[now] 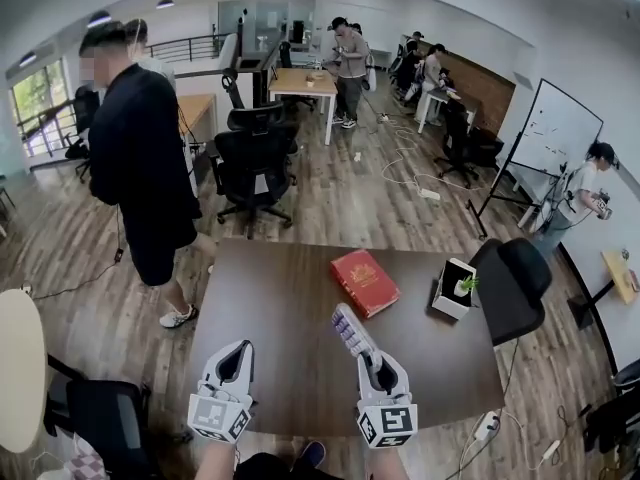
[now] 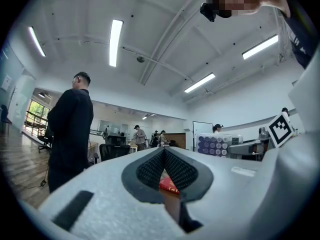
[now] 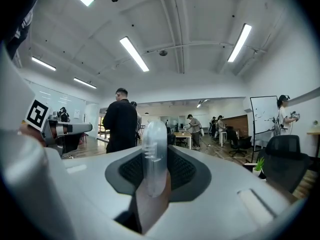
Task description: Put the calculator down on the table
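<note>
The calculator [image 1: 354,330] is not yet down: it sticks out forward from the right gripper [image 1: 377,360], carried over the table [image 1: 270,308] near its front edge and right of the middle, short of the red book [image 1: 364,282]. Whether its far end touches the tabletop I cannot tell, but it looks held clear. What is left, by my reading, is to lower it onto the bare wood and let go. The right jaws are narrowly parted and clamp the calculator by its edges. The left gripper [image 1: 236,354] holds nothing; its pads meet at the tips, and it hangs just past the table's front edge, left of the right one.
</note>
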The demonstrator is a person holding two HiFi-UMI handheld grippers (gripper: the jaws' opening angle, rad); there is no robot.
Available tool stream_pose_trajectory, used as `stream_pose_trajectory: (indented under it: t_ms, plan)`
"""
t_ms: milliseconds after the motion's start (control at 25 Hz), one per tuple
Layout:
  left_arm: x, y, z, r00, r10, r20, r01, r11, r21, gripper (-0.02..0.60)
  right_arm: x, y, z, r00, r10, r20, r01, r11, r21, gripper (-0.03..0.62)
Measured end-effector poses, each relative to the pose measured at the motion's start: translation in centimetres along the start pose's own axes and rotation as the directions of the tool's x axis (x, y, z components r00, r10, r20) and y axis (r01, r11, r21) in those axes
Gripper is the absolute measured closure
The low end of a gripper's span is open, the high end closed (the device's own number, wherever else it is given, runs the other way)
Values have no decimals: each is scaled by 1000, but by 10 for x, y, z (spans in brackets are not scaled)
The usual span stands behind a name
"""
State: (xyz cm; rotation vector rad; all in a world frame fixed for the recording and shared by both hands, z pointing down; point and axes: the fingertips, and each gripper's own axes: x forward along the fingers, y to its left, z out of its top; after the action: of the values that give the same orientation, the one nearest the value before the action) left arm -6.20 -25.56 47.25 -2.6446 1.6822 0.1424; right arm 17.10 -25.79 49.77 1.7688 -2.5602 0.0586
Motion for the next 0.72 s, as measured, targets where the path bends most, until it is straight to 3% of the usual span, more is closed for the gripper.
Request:
stream_pose_trajectory:
  t_ms: [240,720]
  plan:
    - [34,14,-3,999,34,0,-34,999,16,586,40,-14,-1,999,33,1,-33,999,7,477]
    - [77,57,-5,1000,8,4,-9,999,34,586,96,-14,-3,1000,4,-5,-4,1000,-4,477]
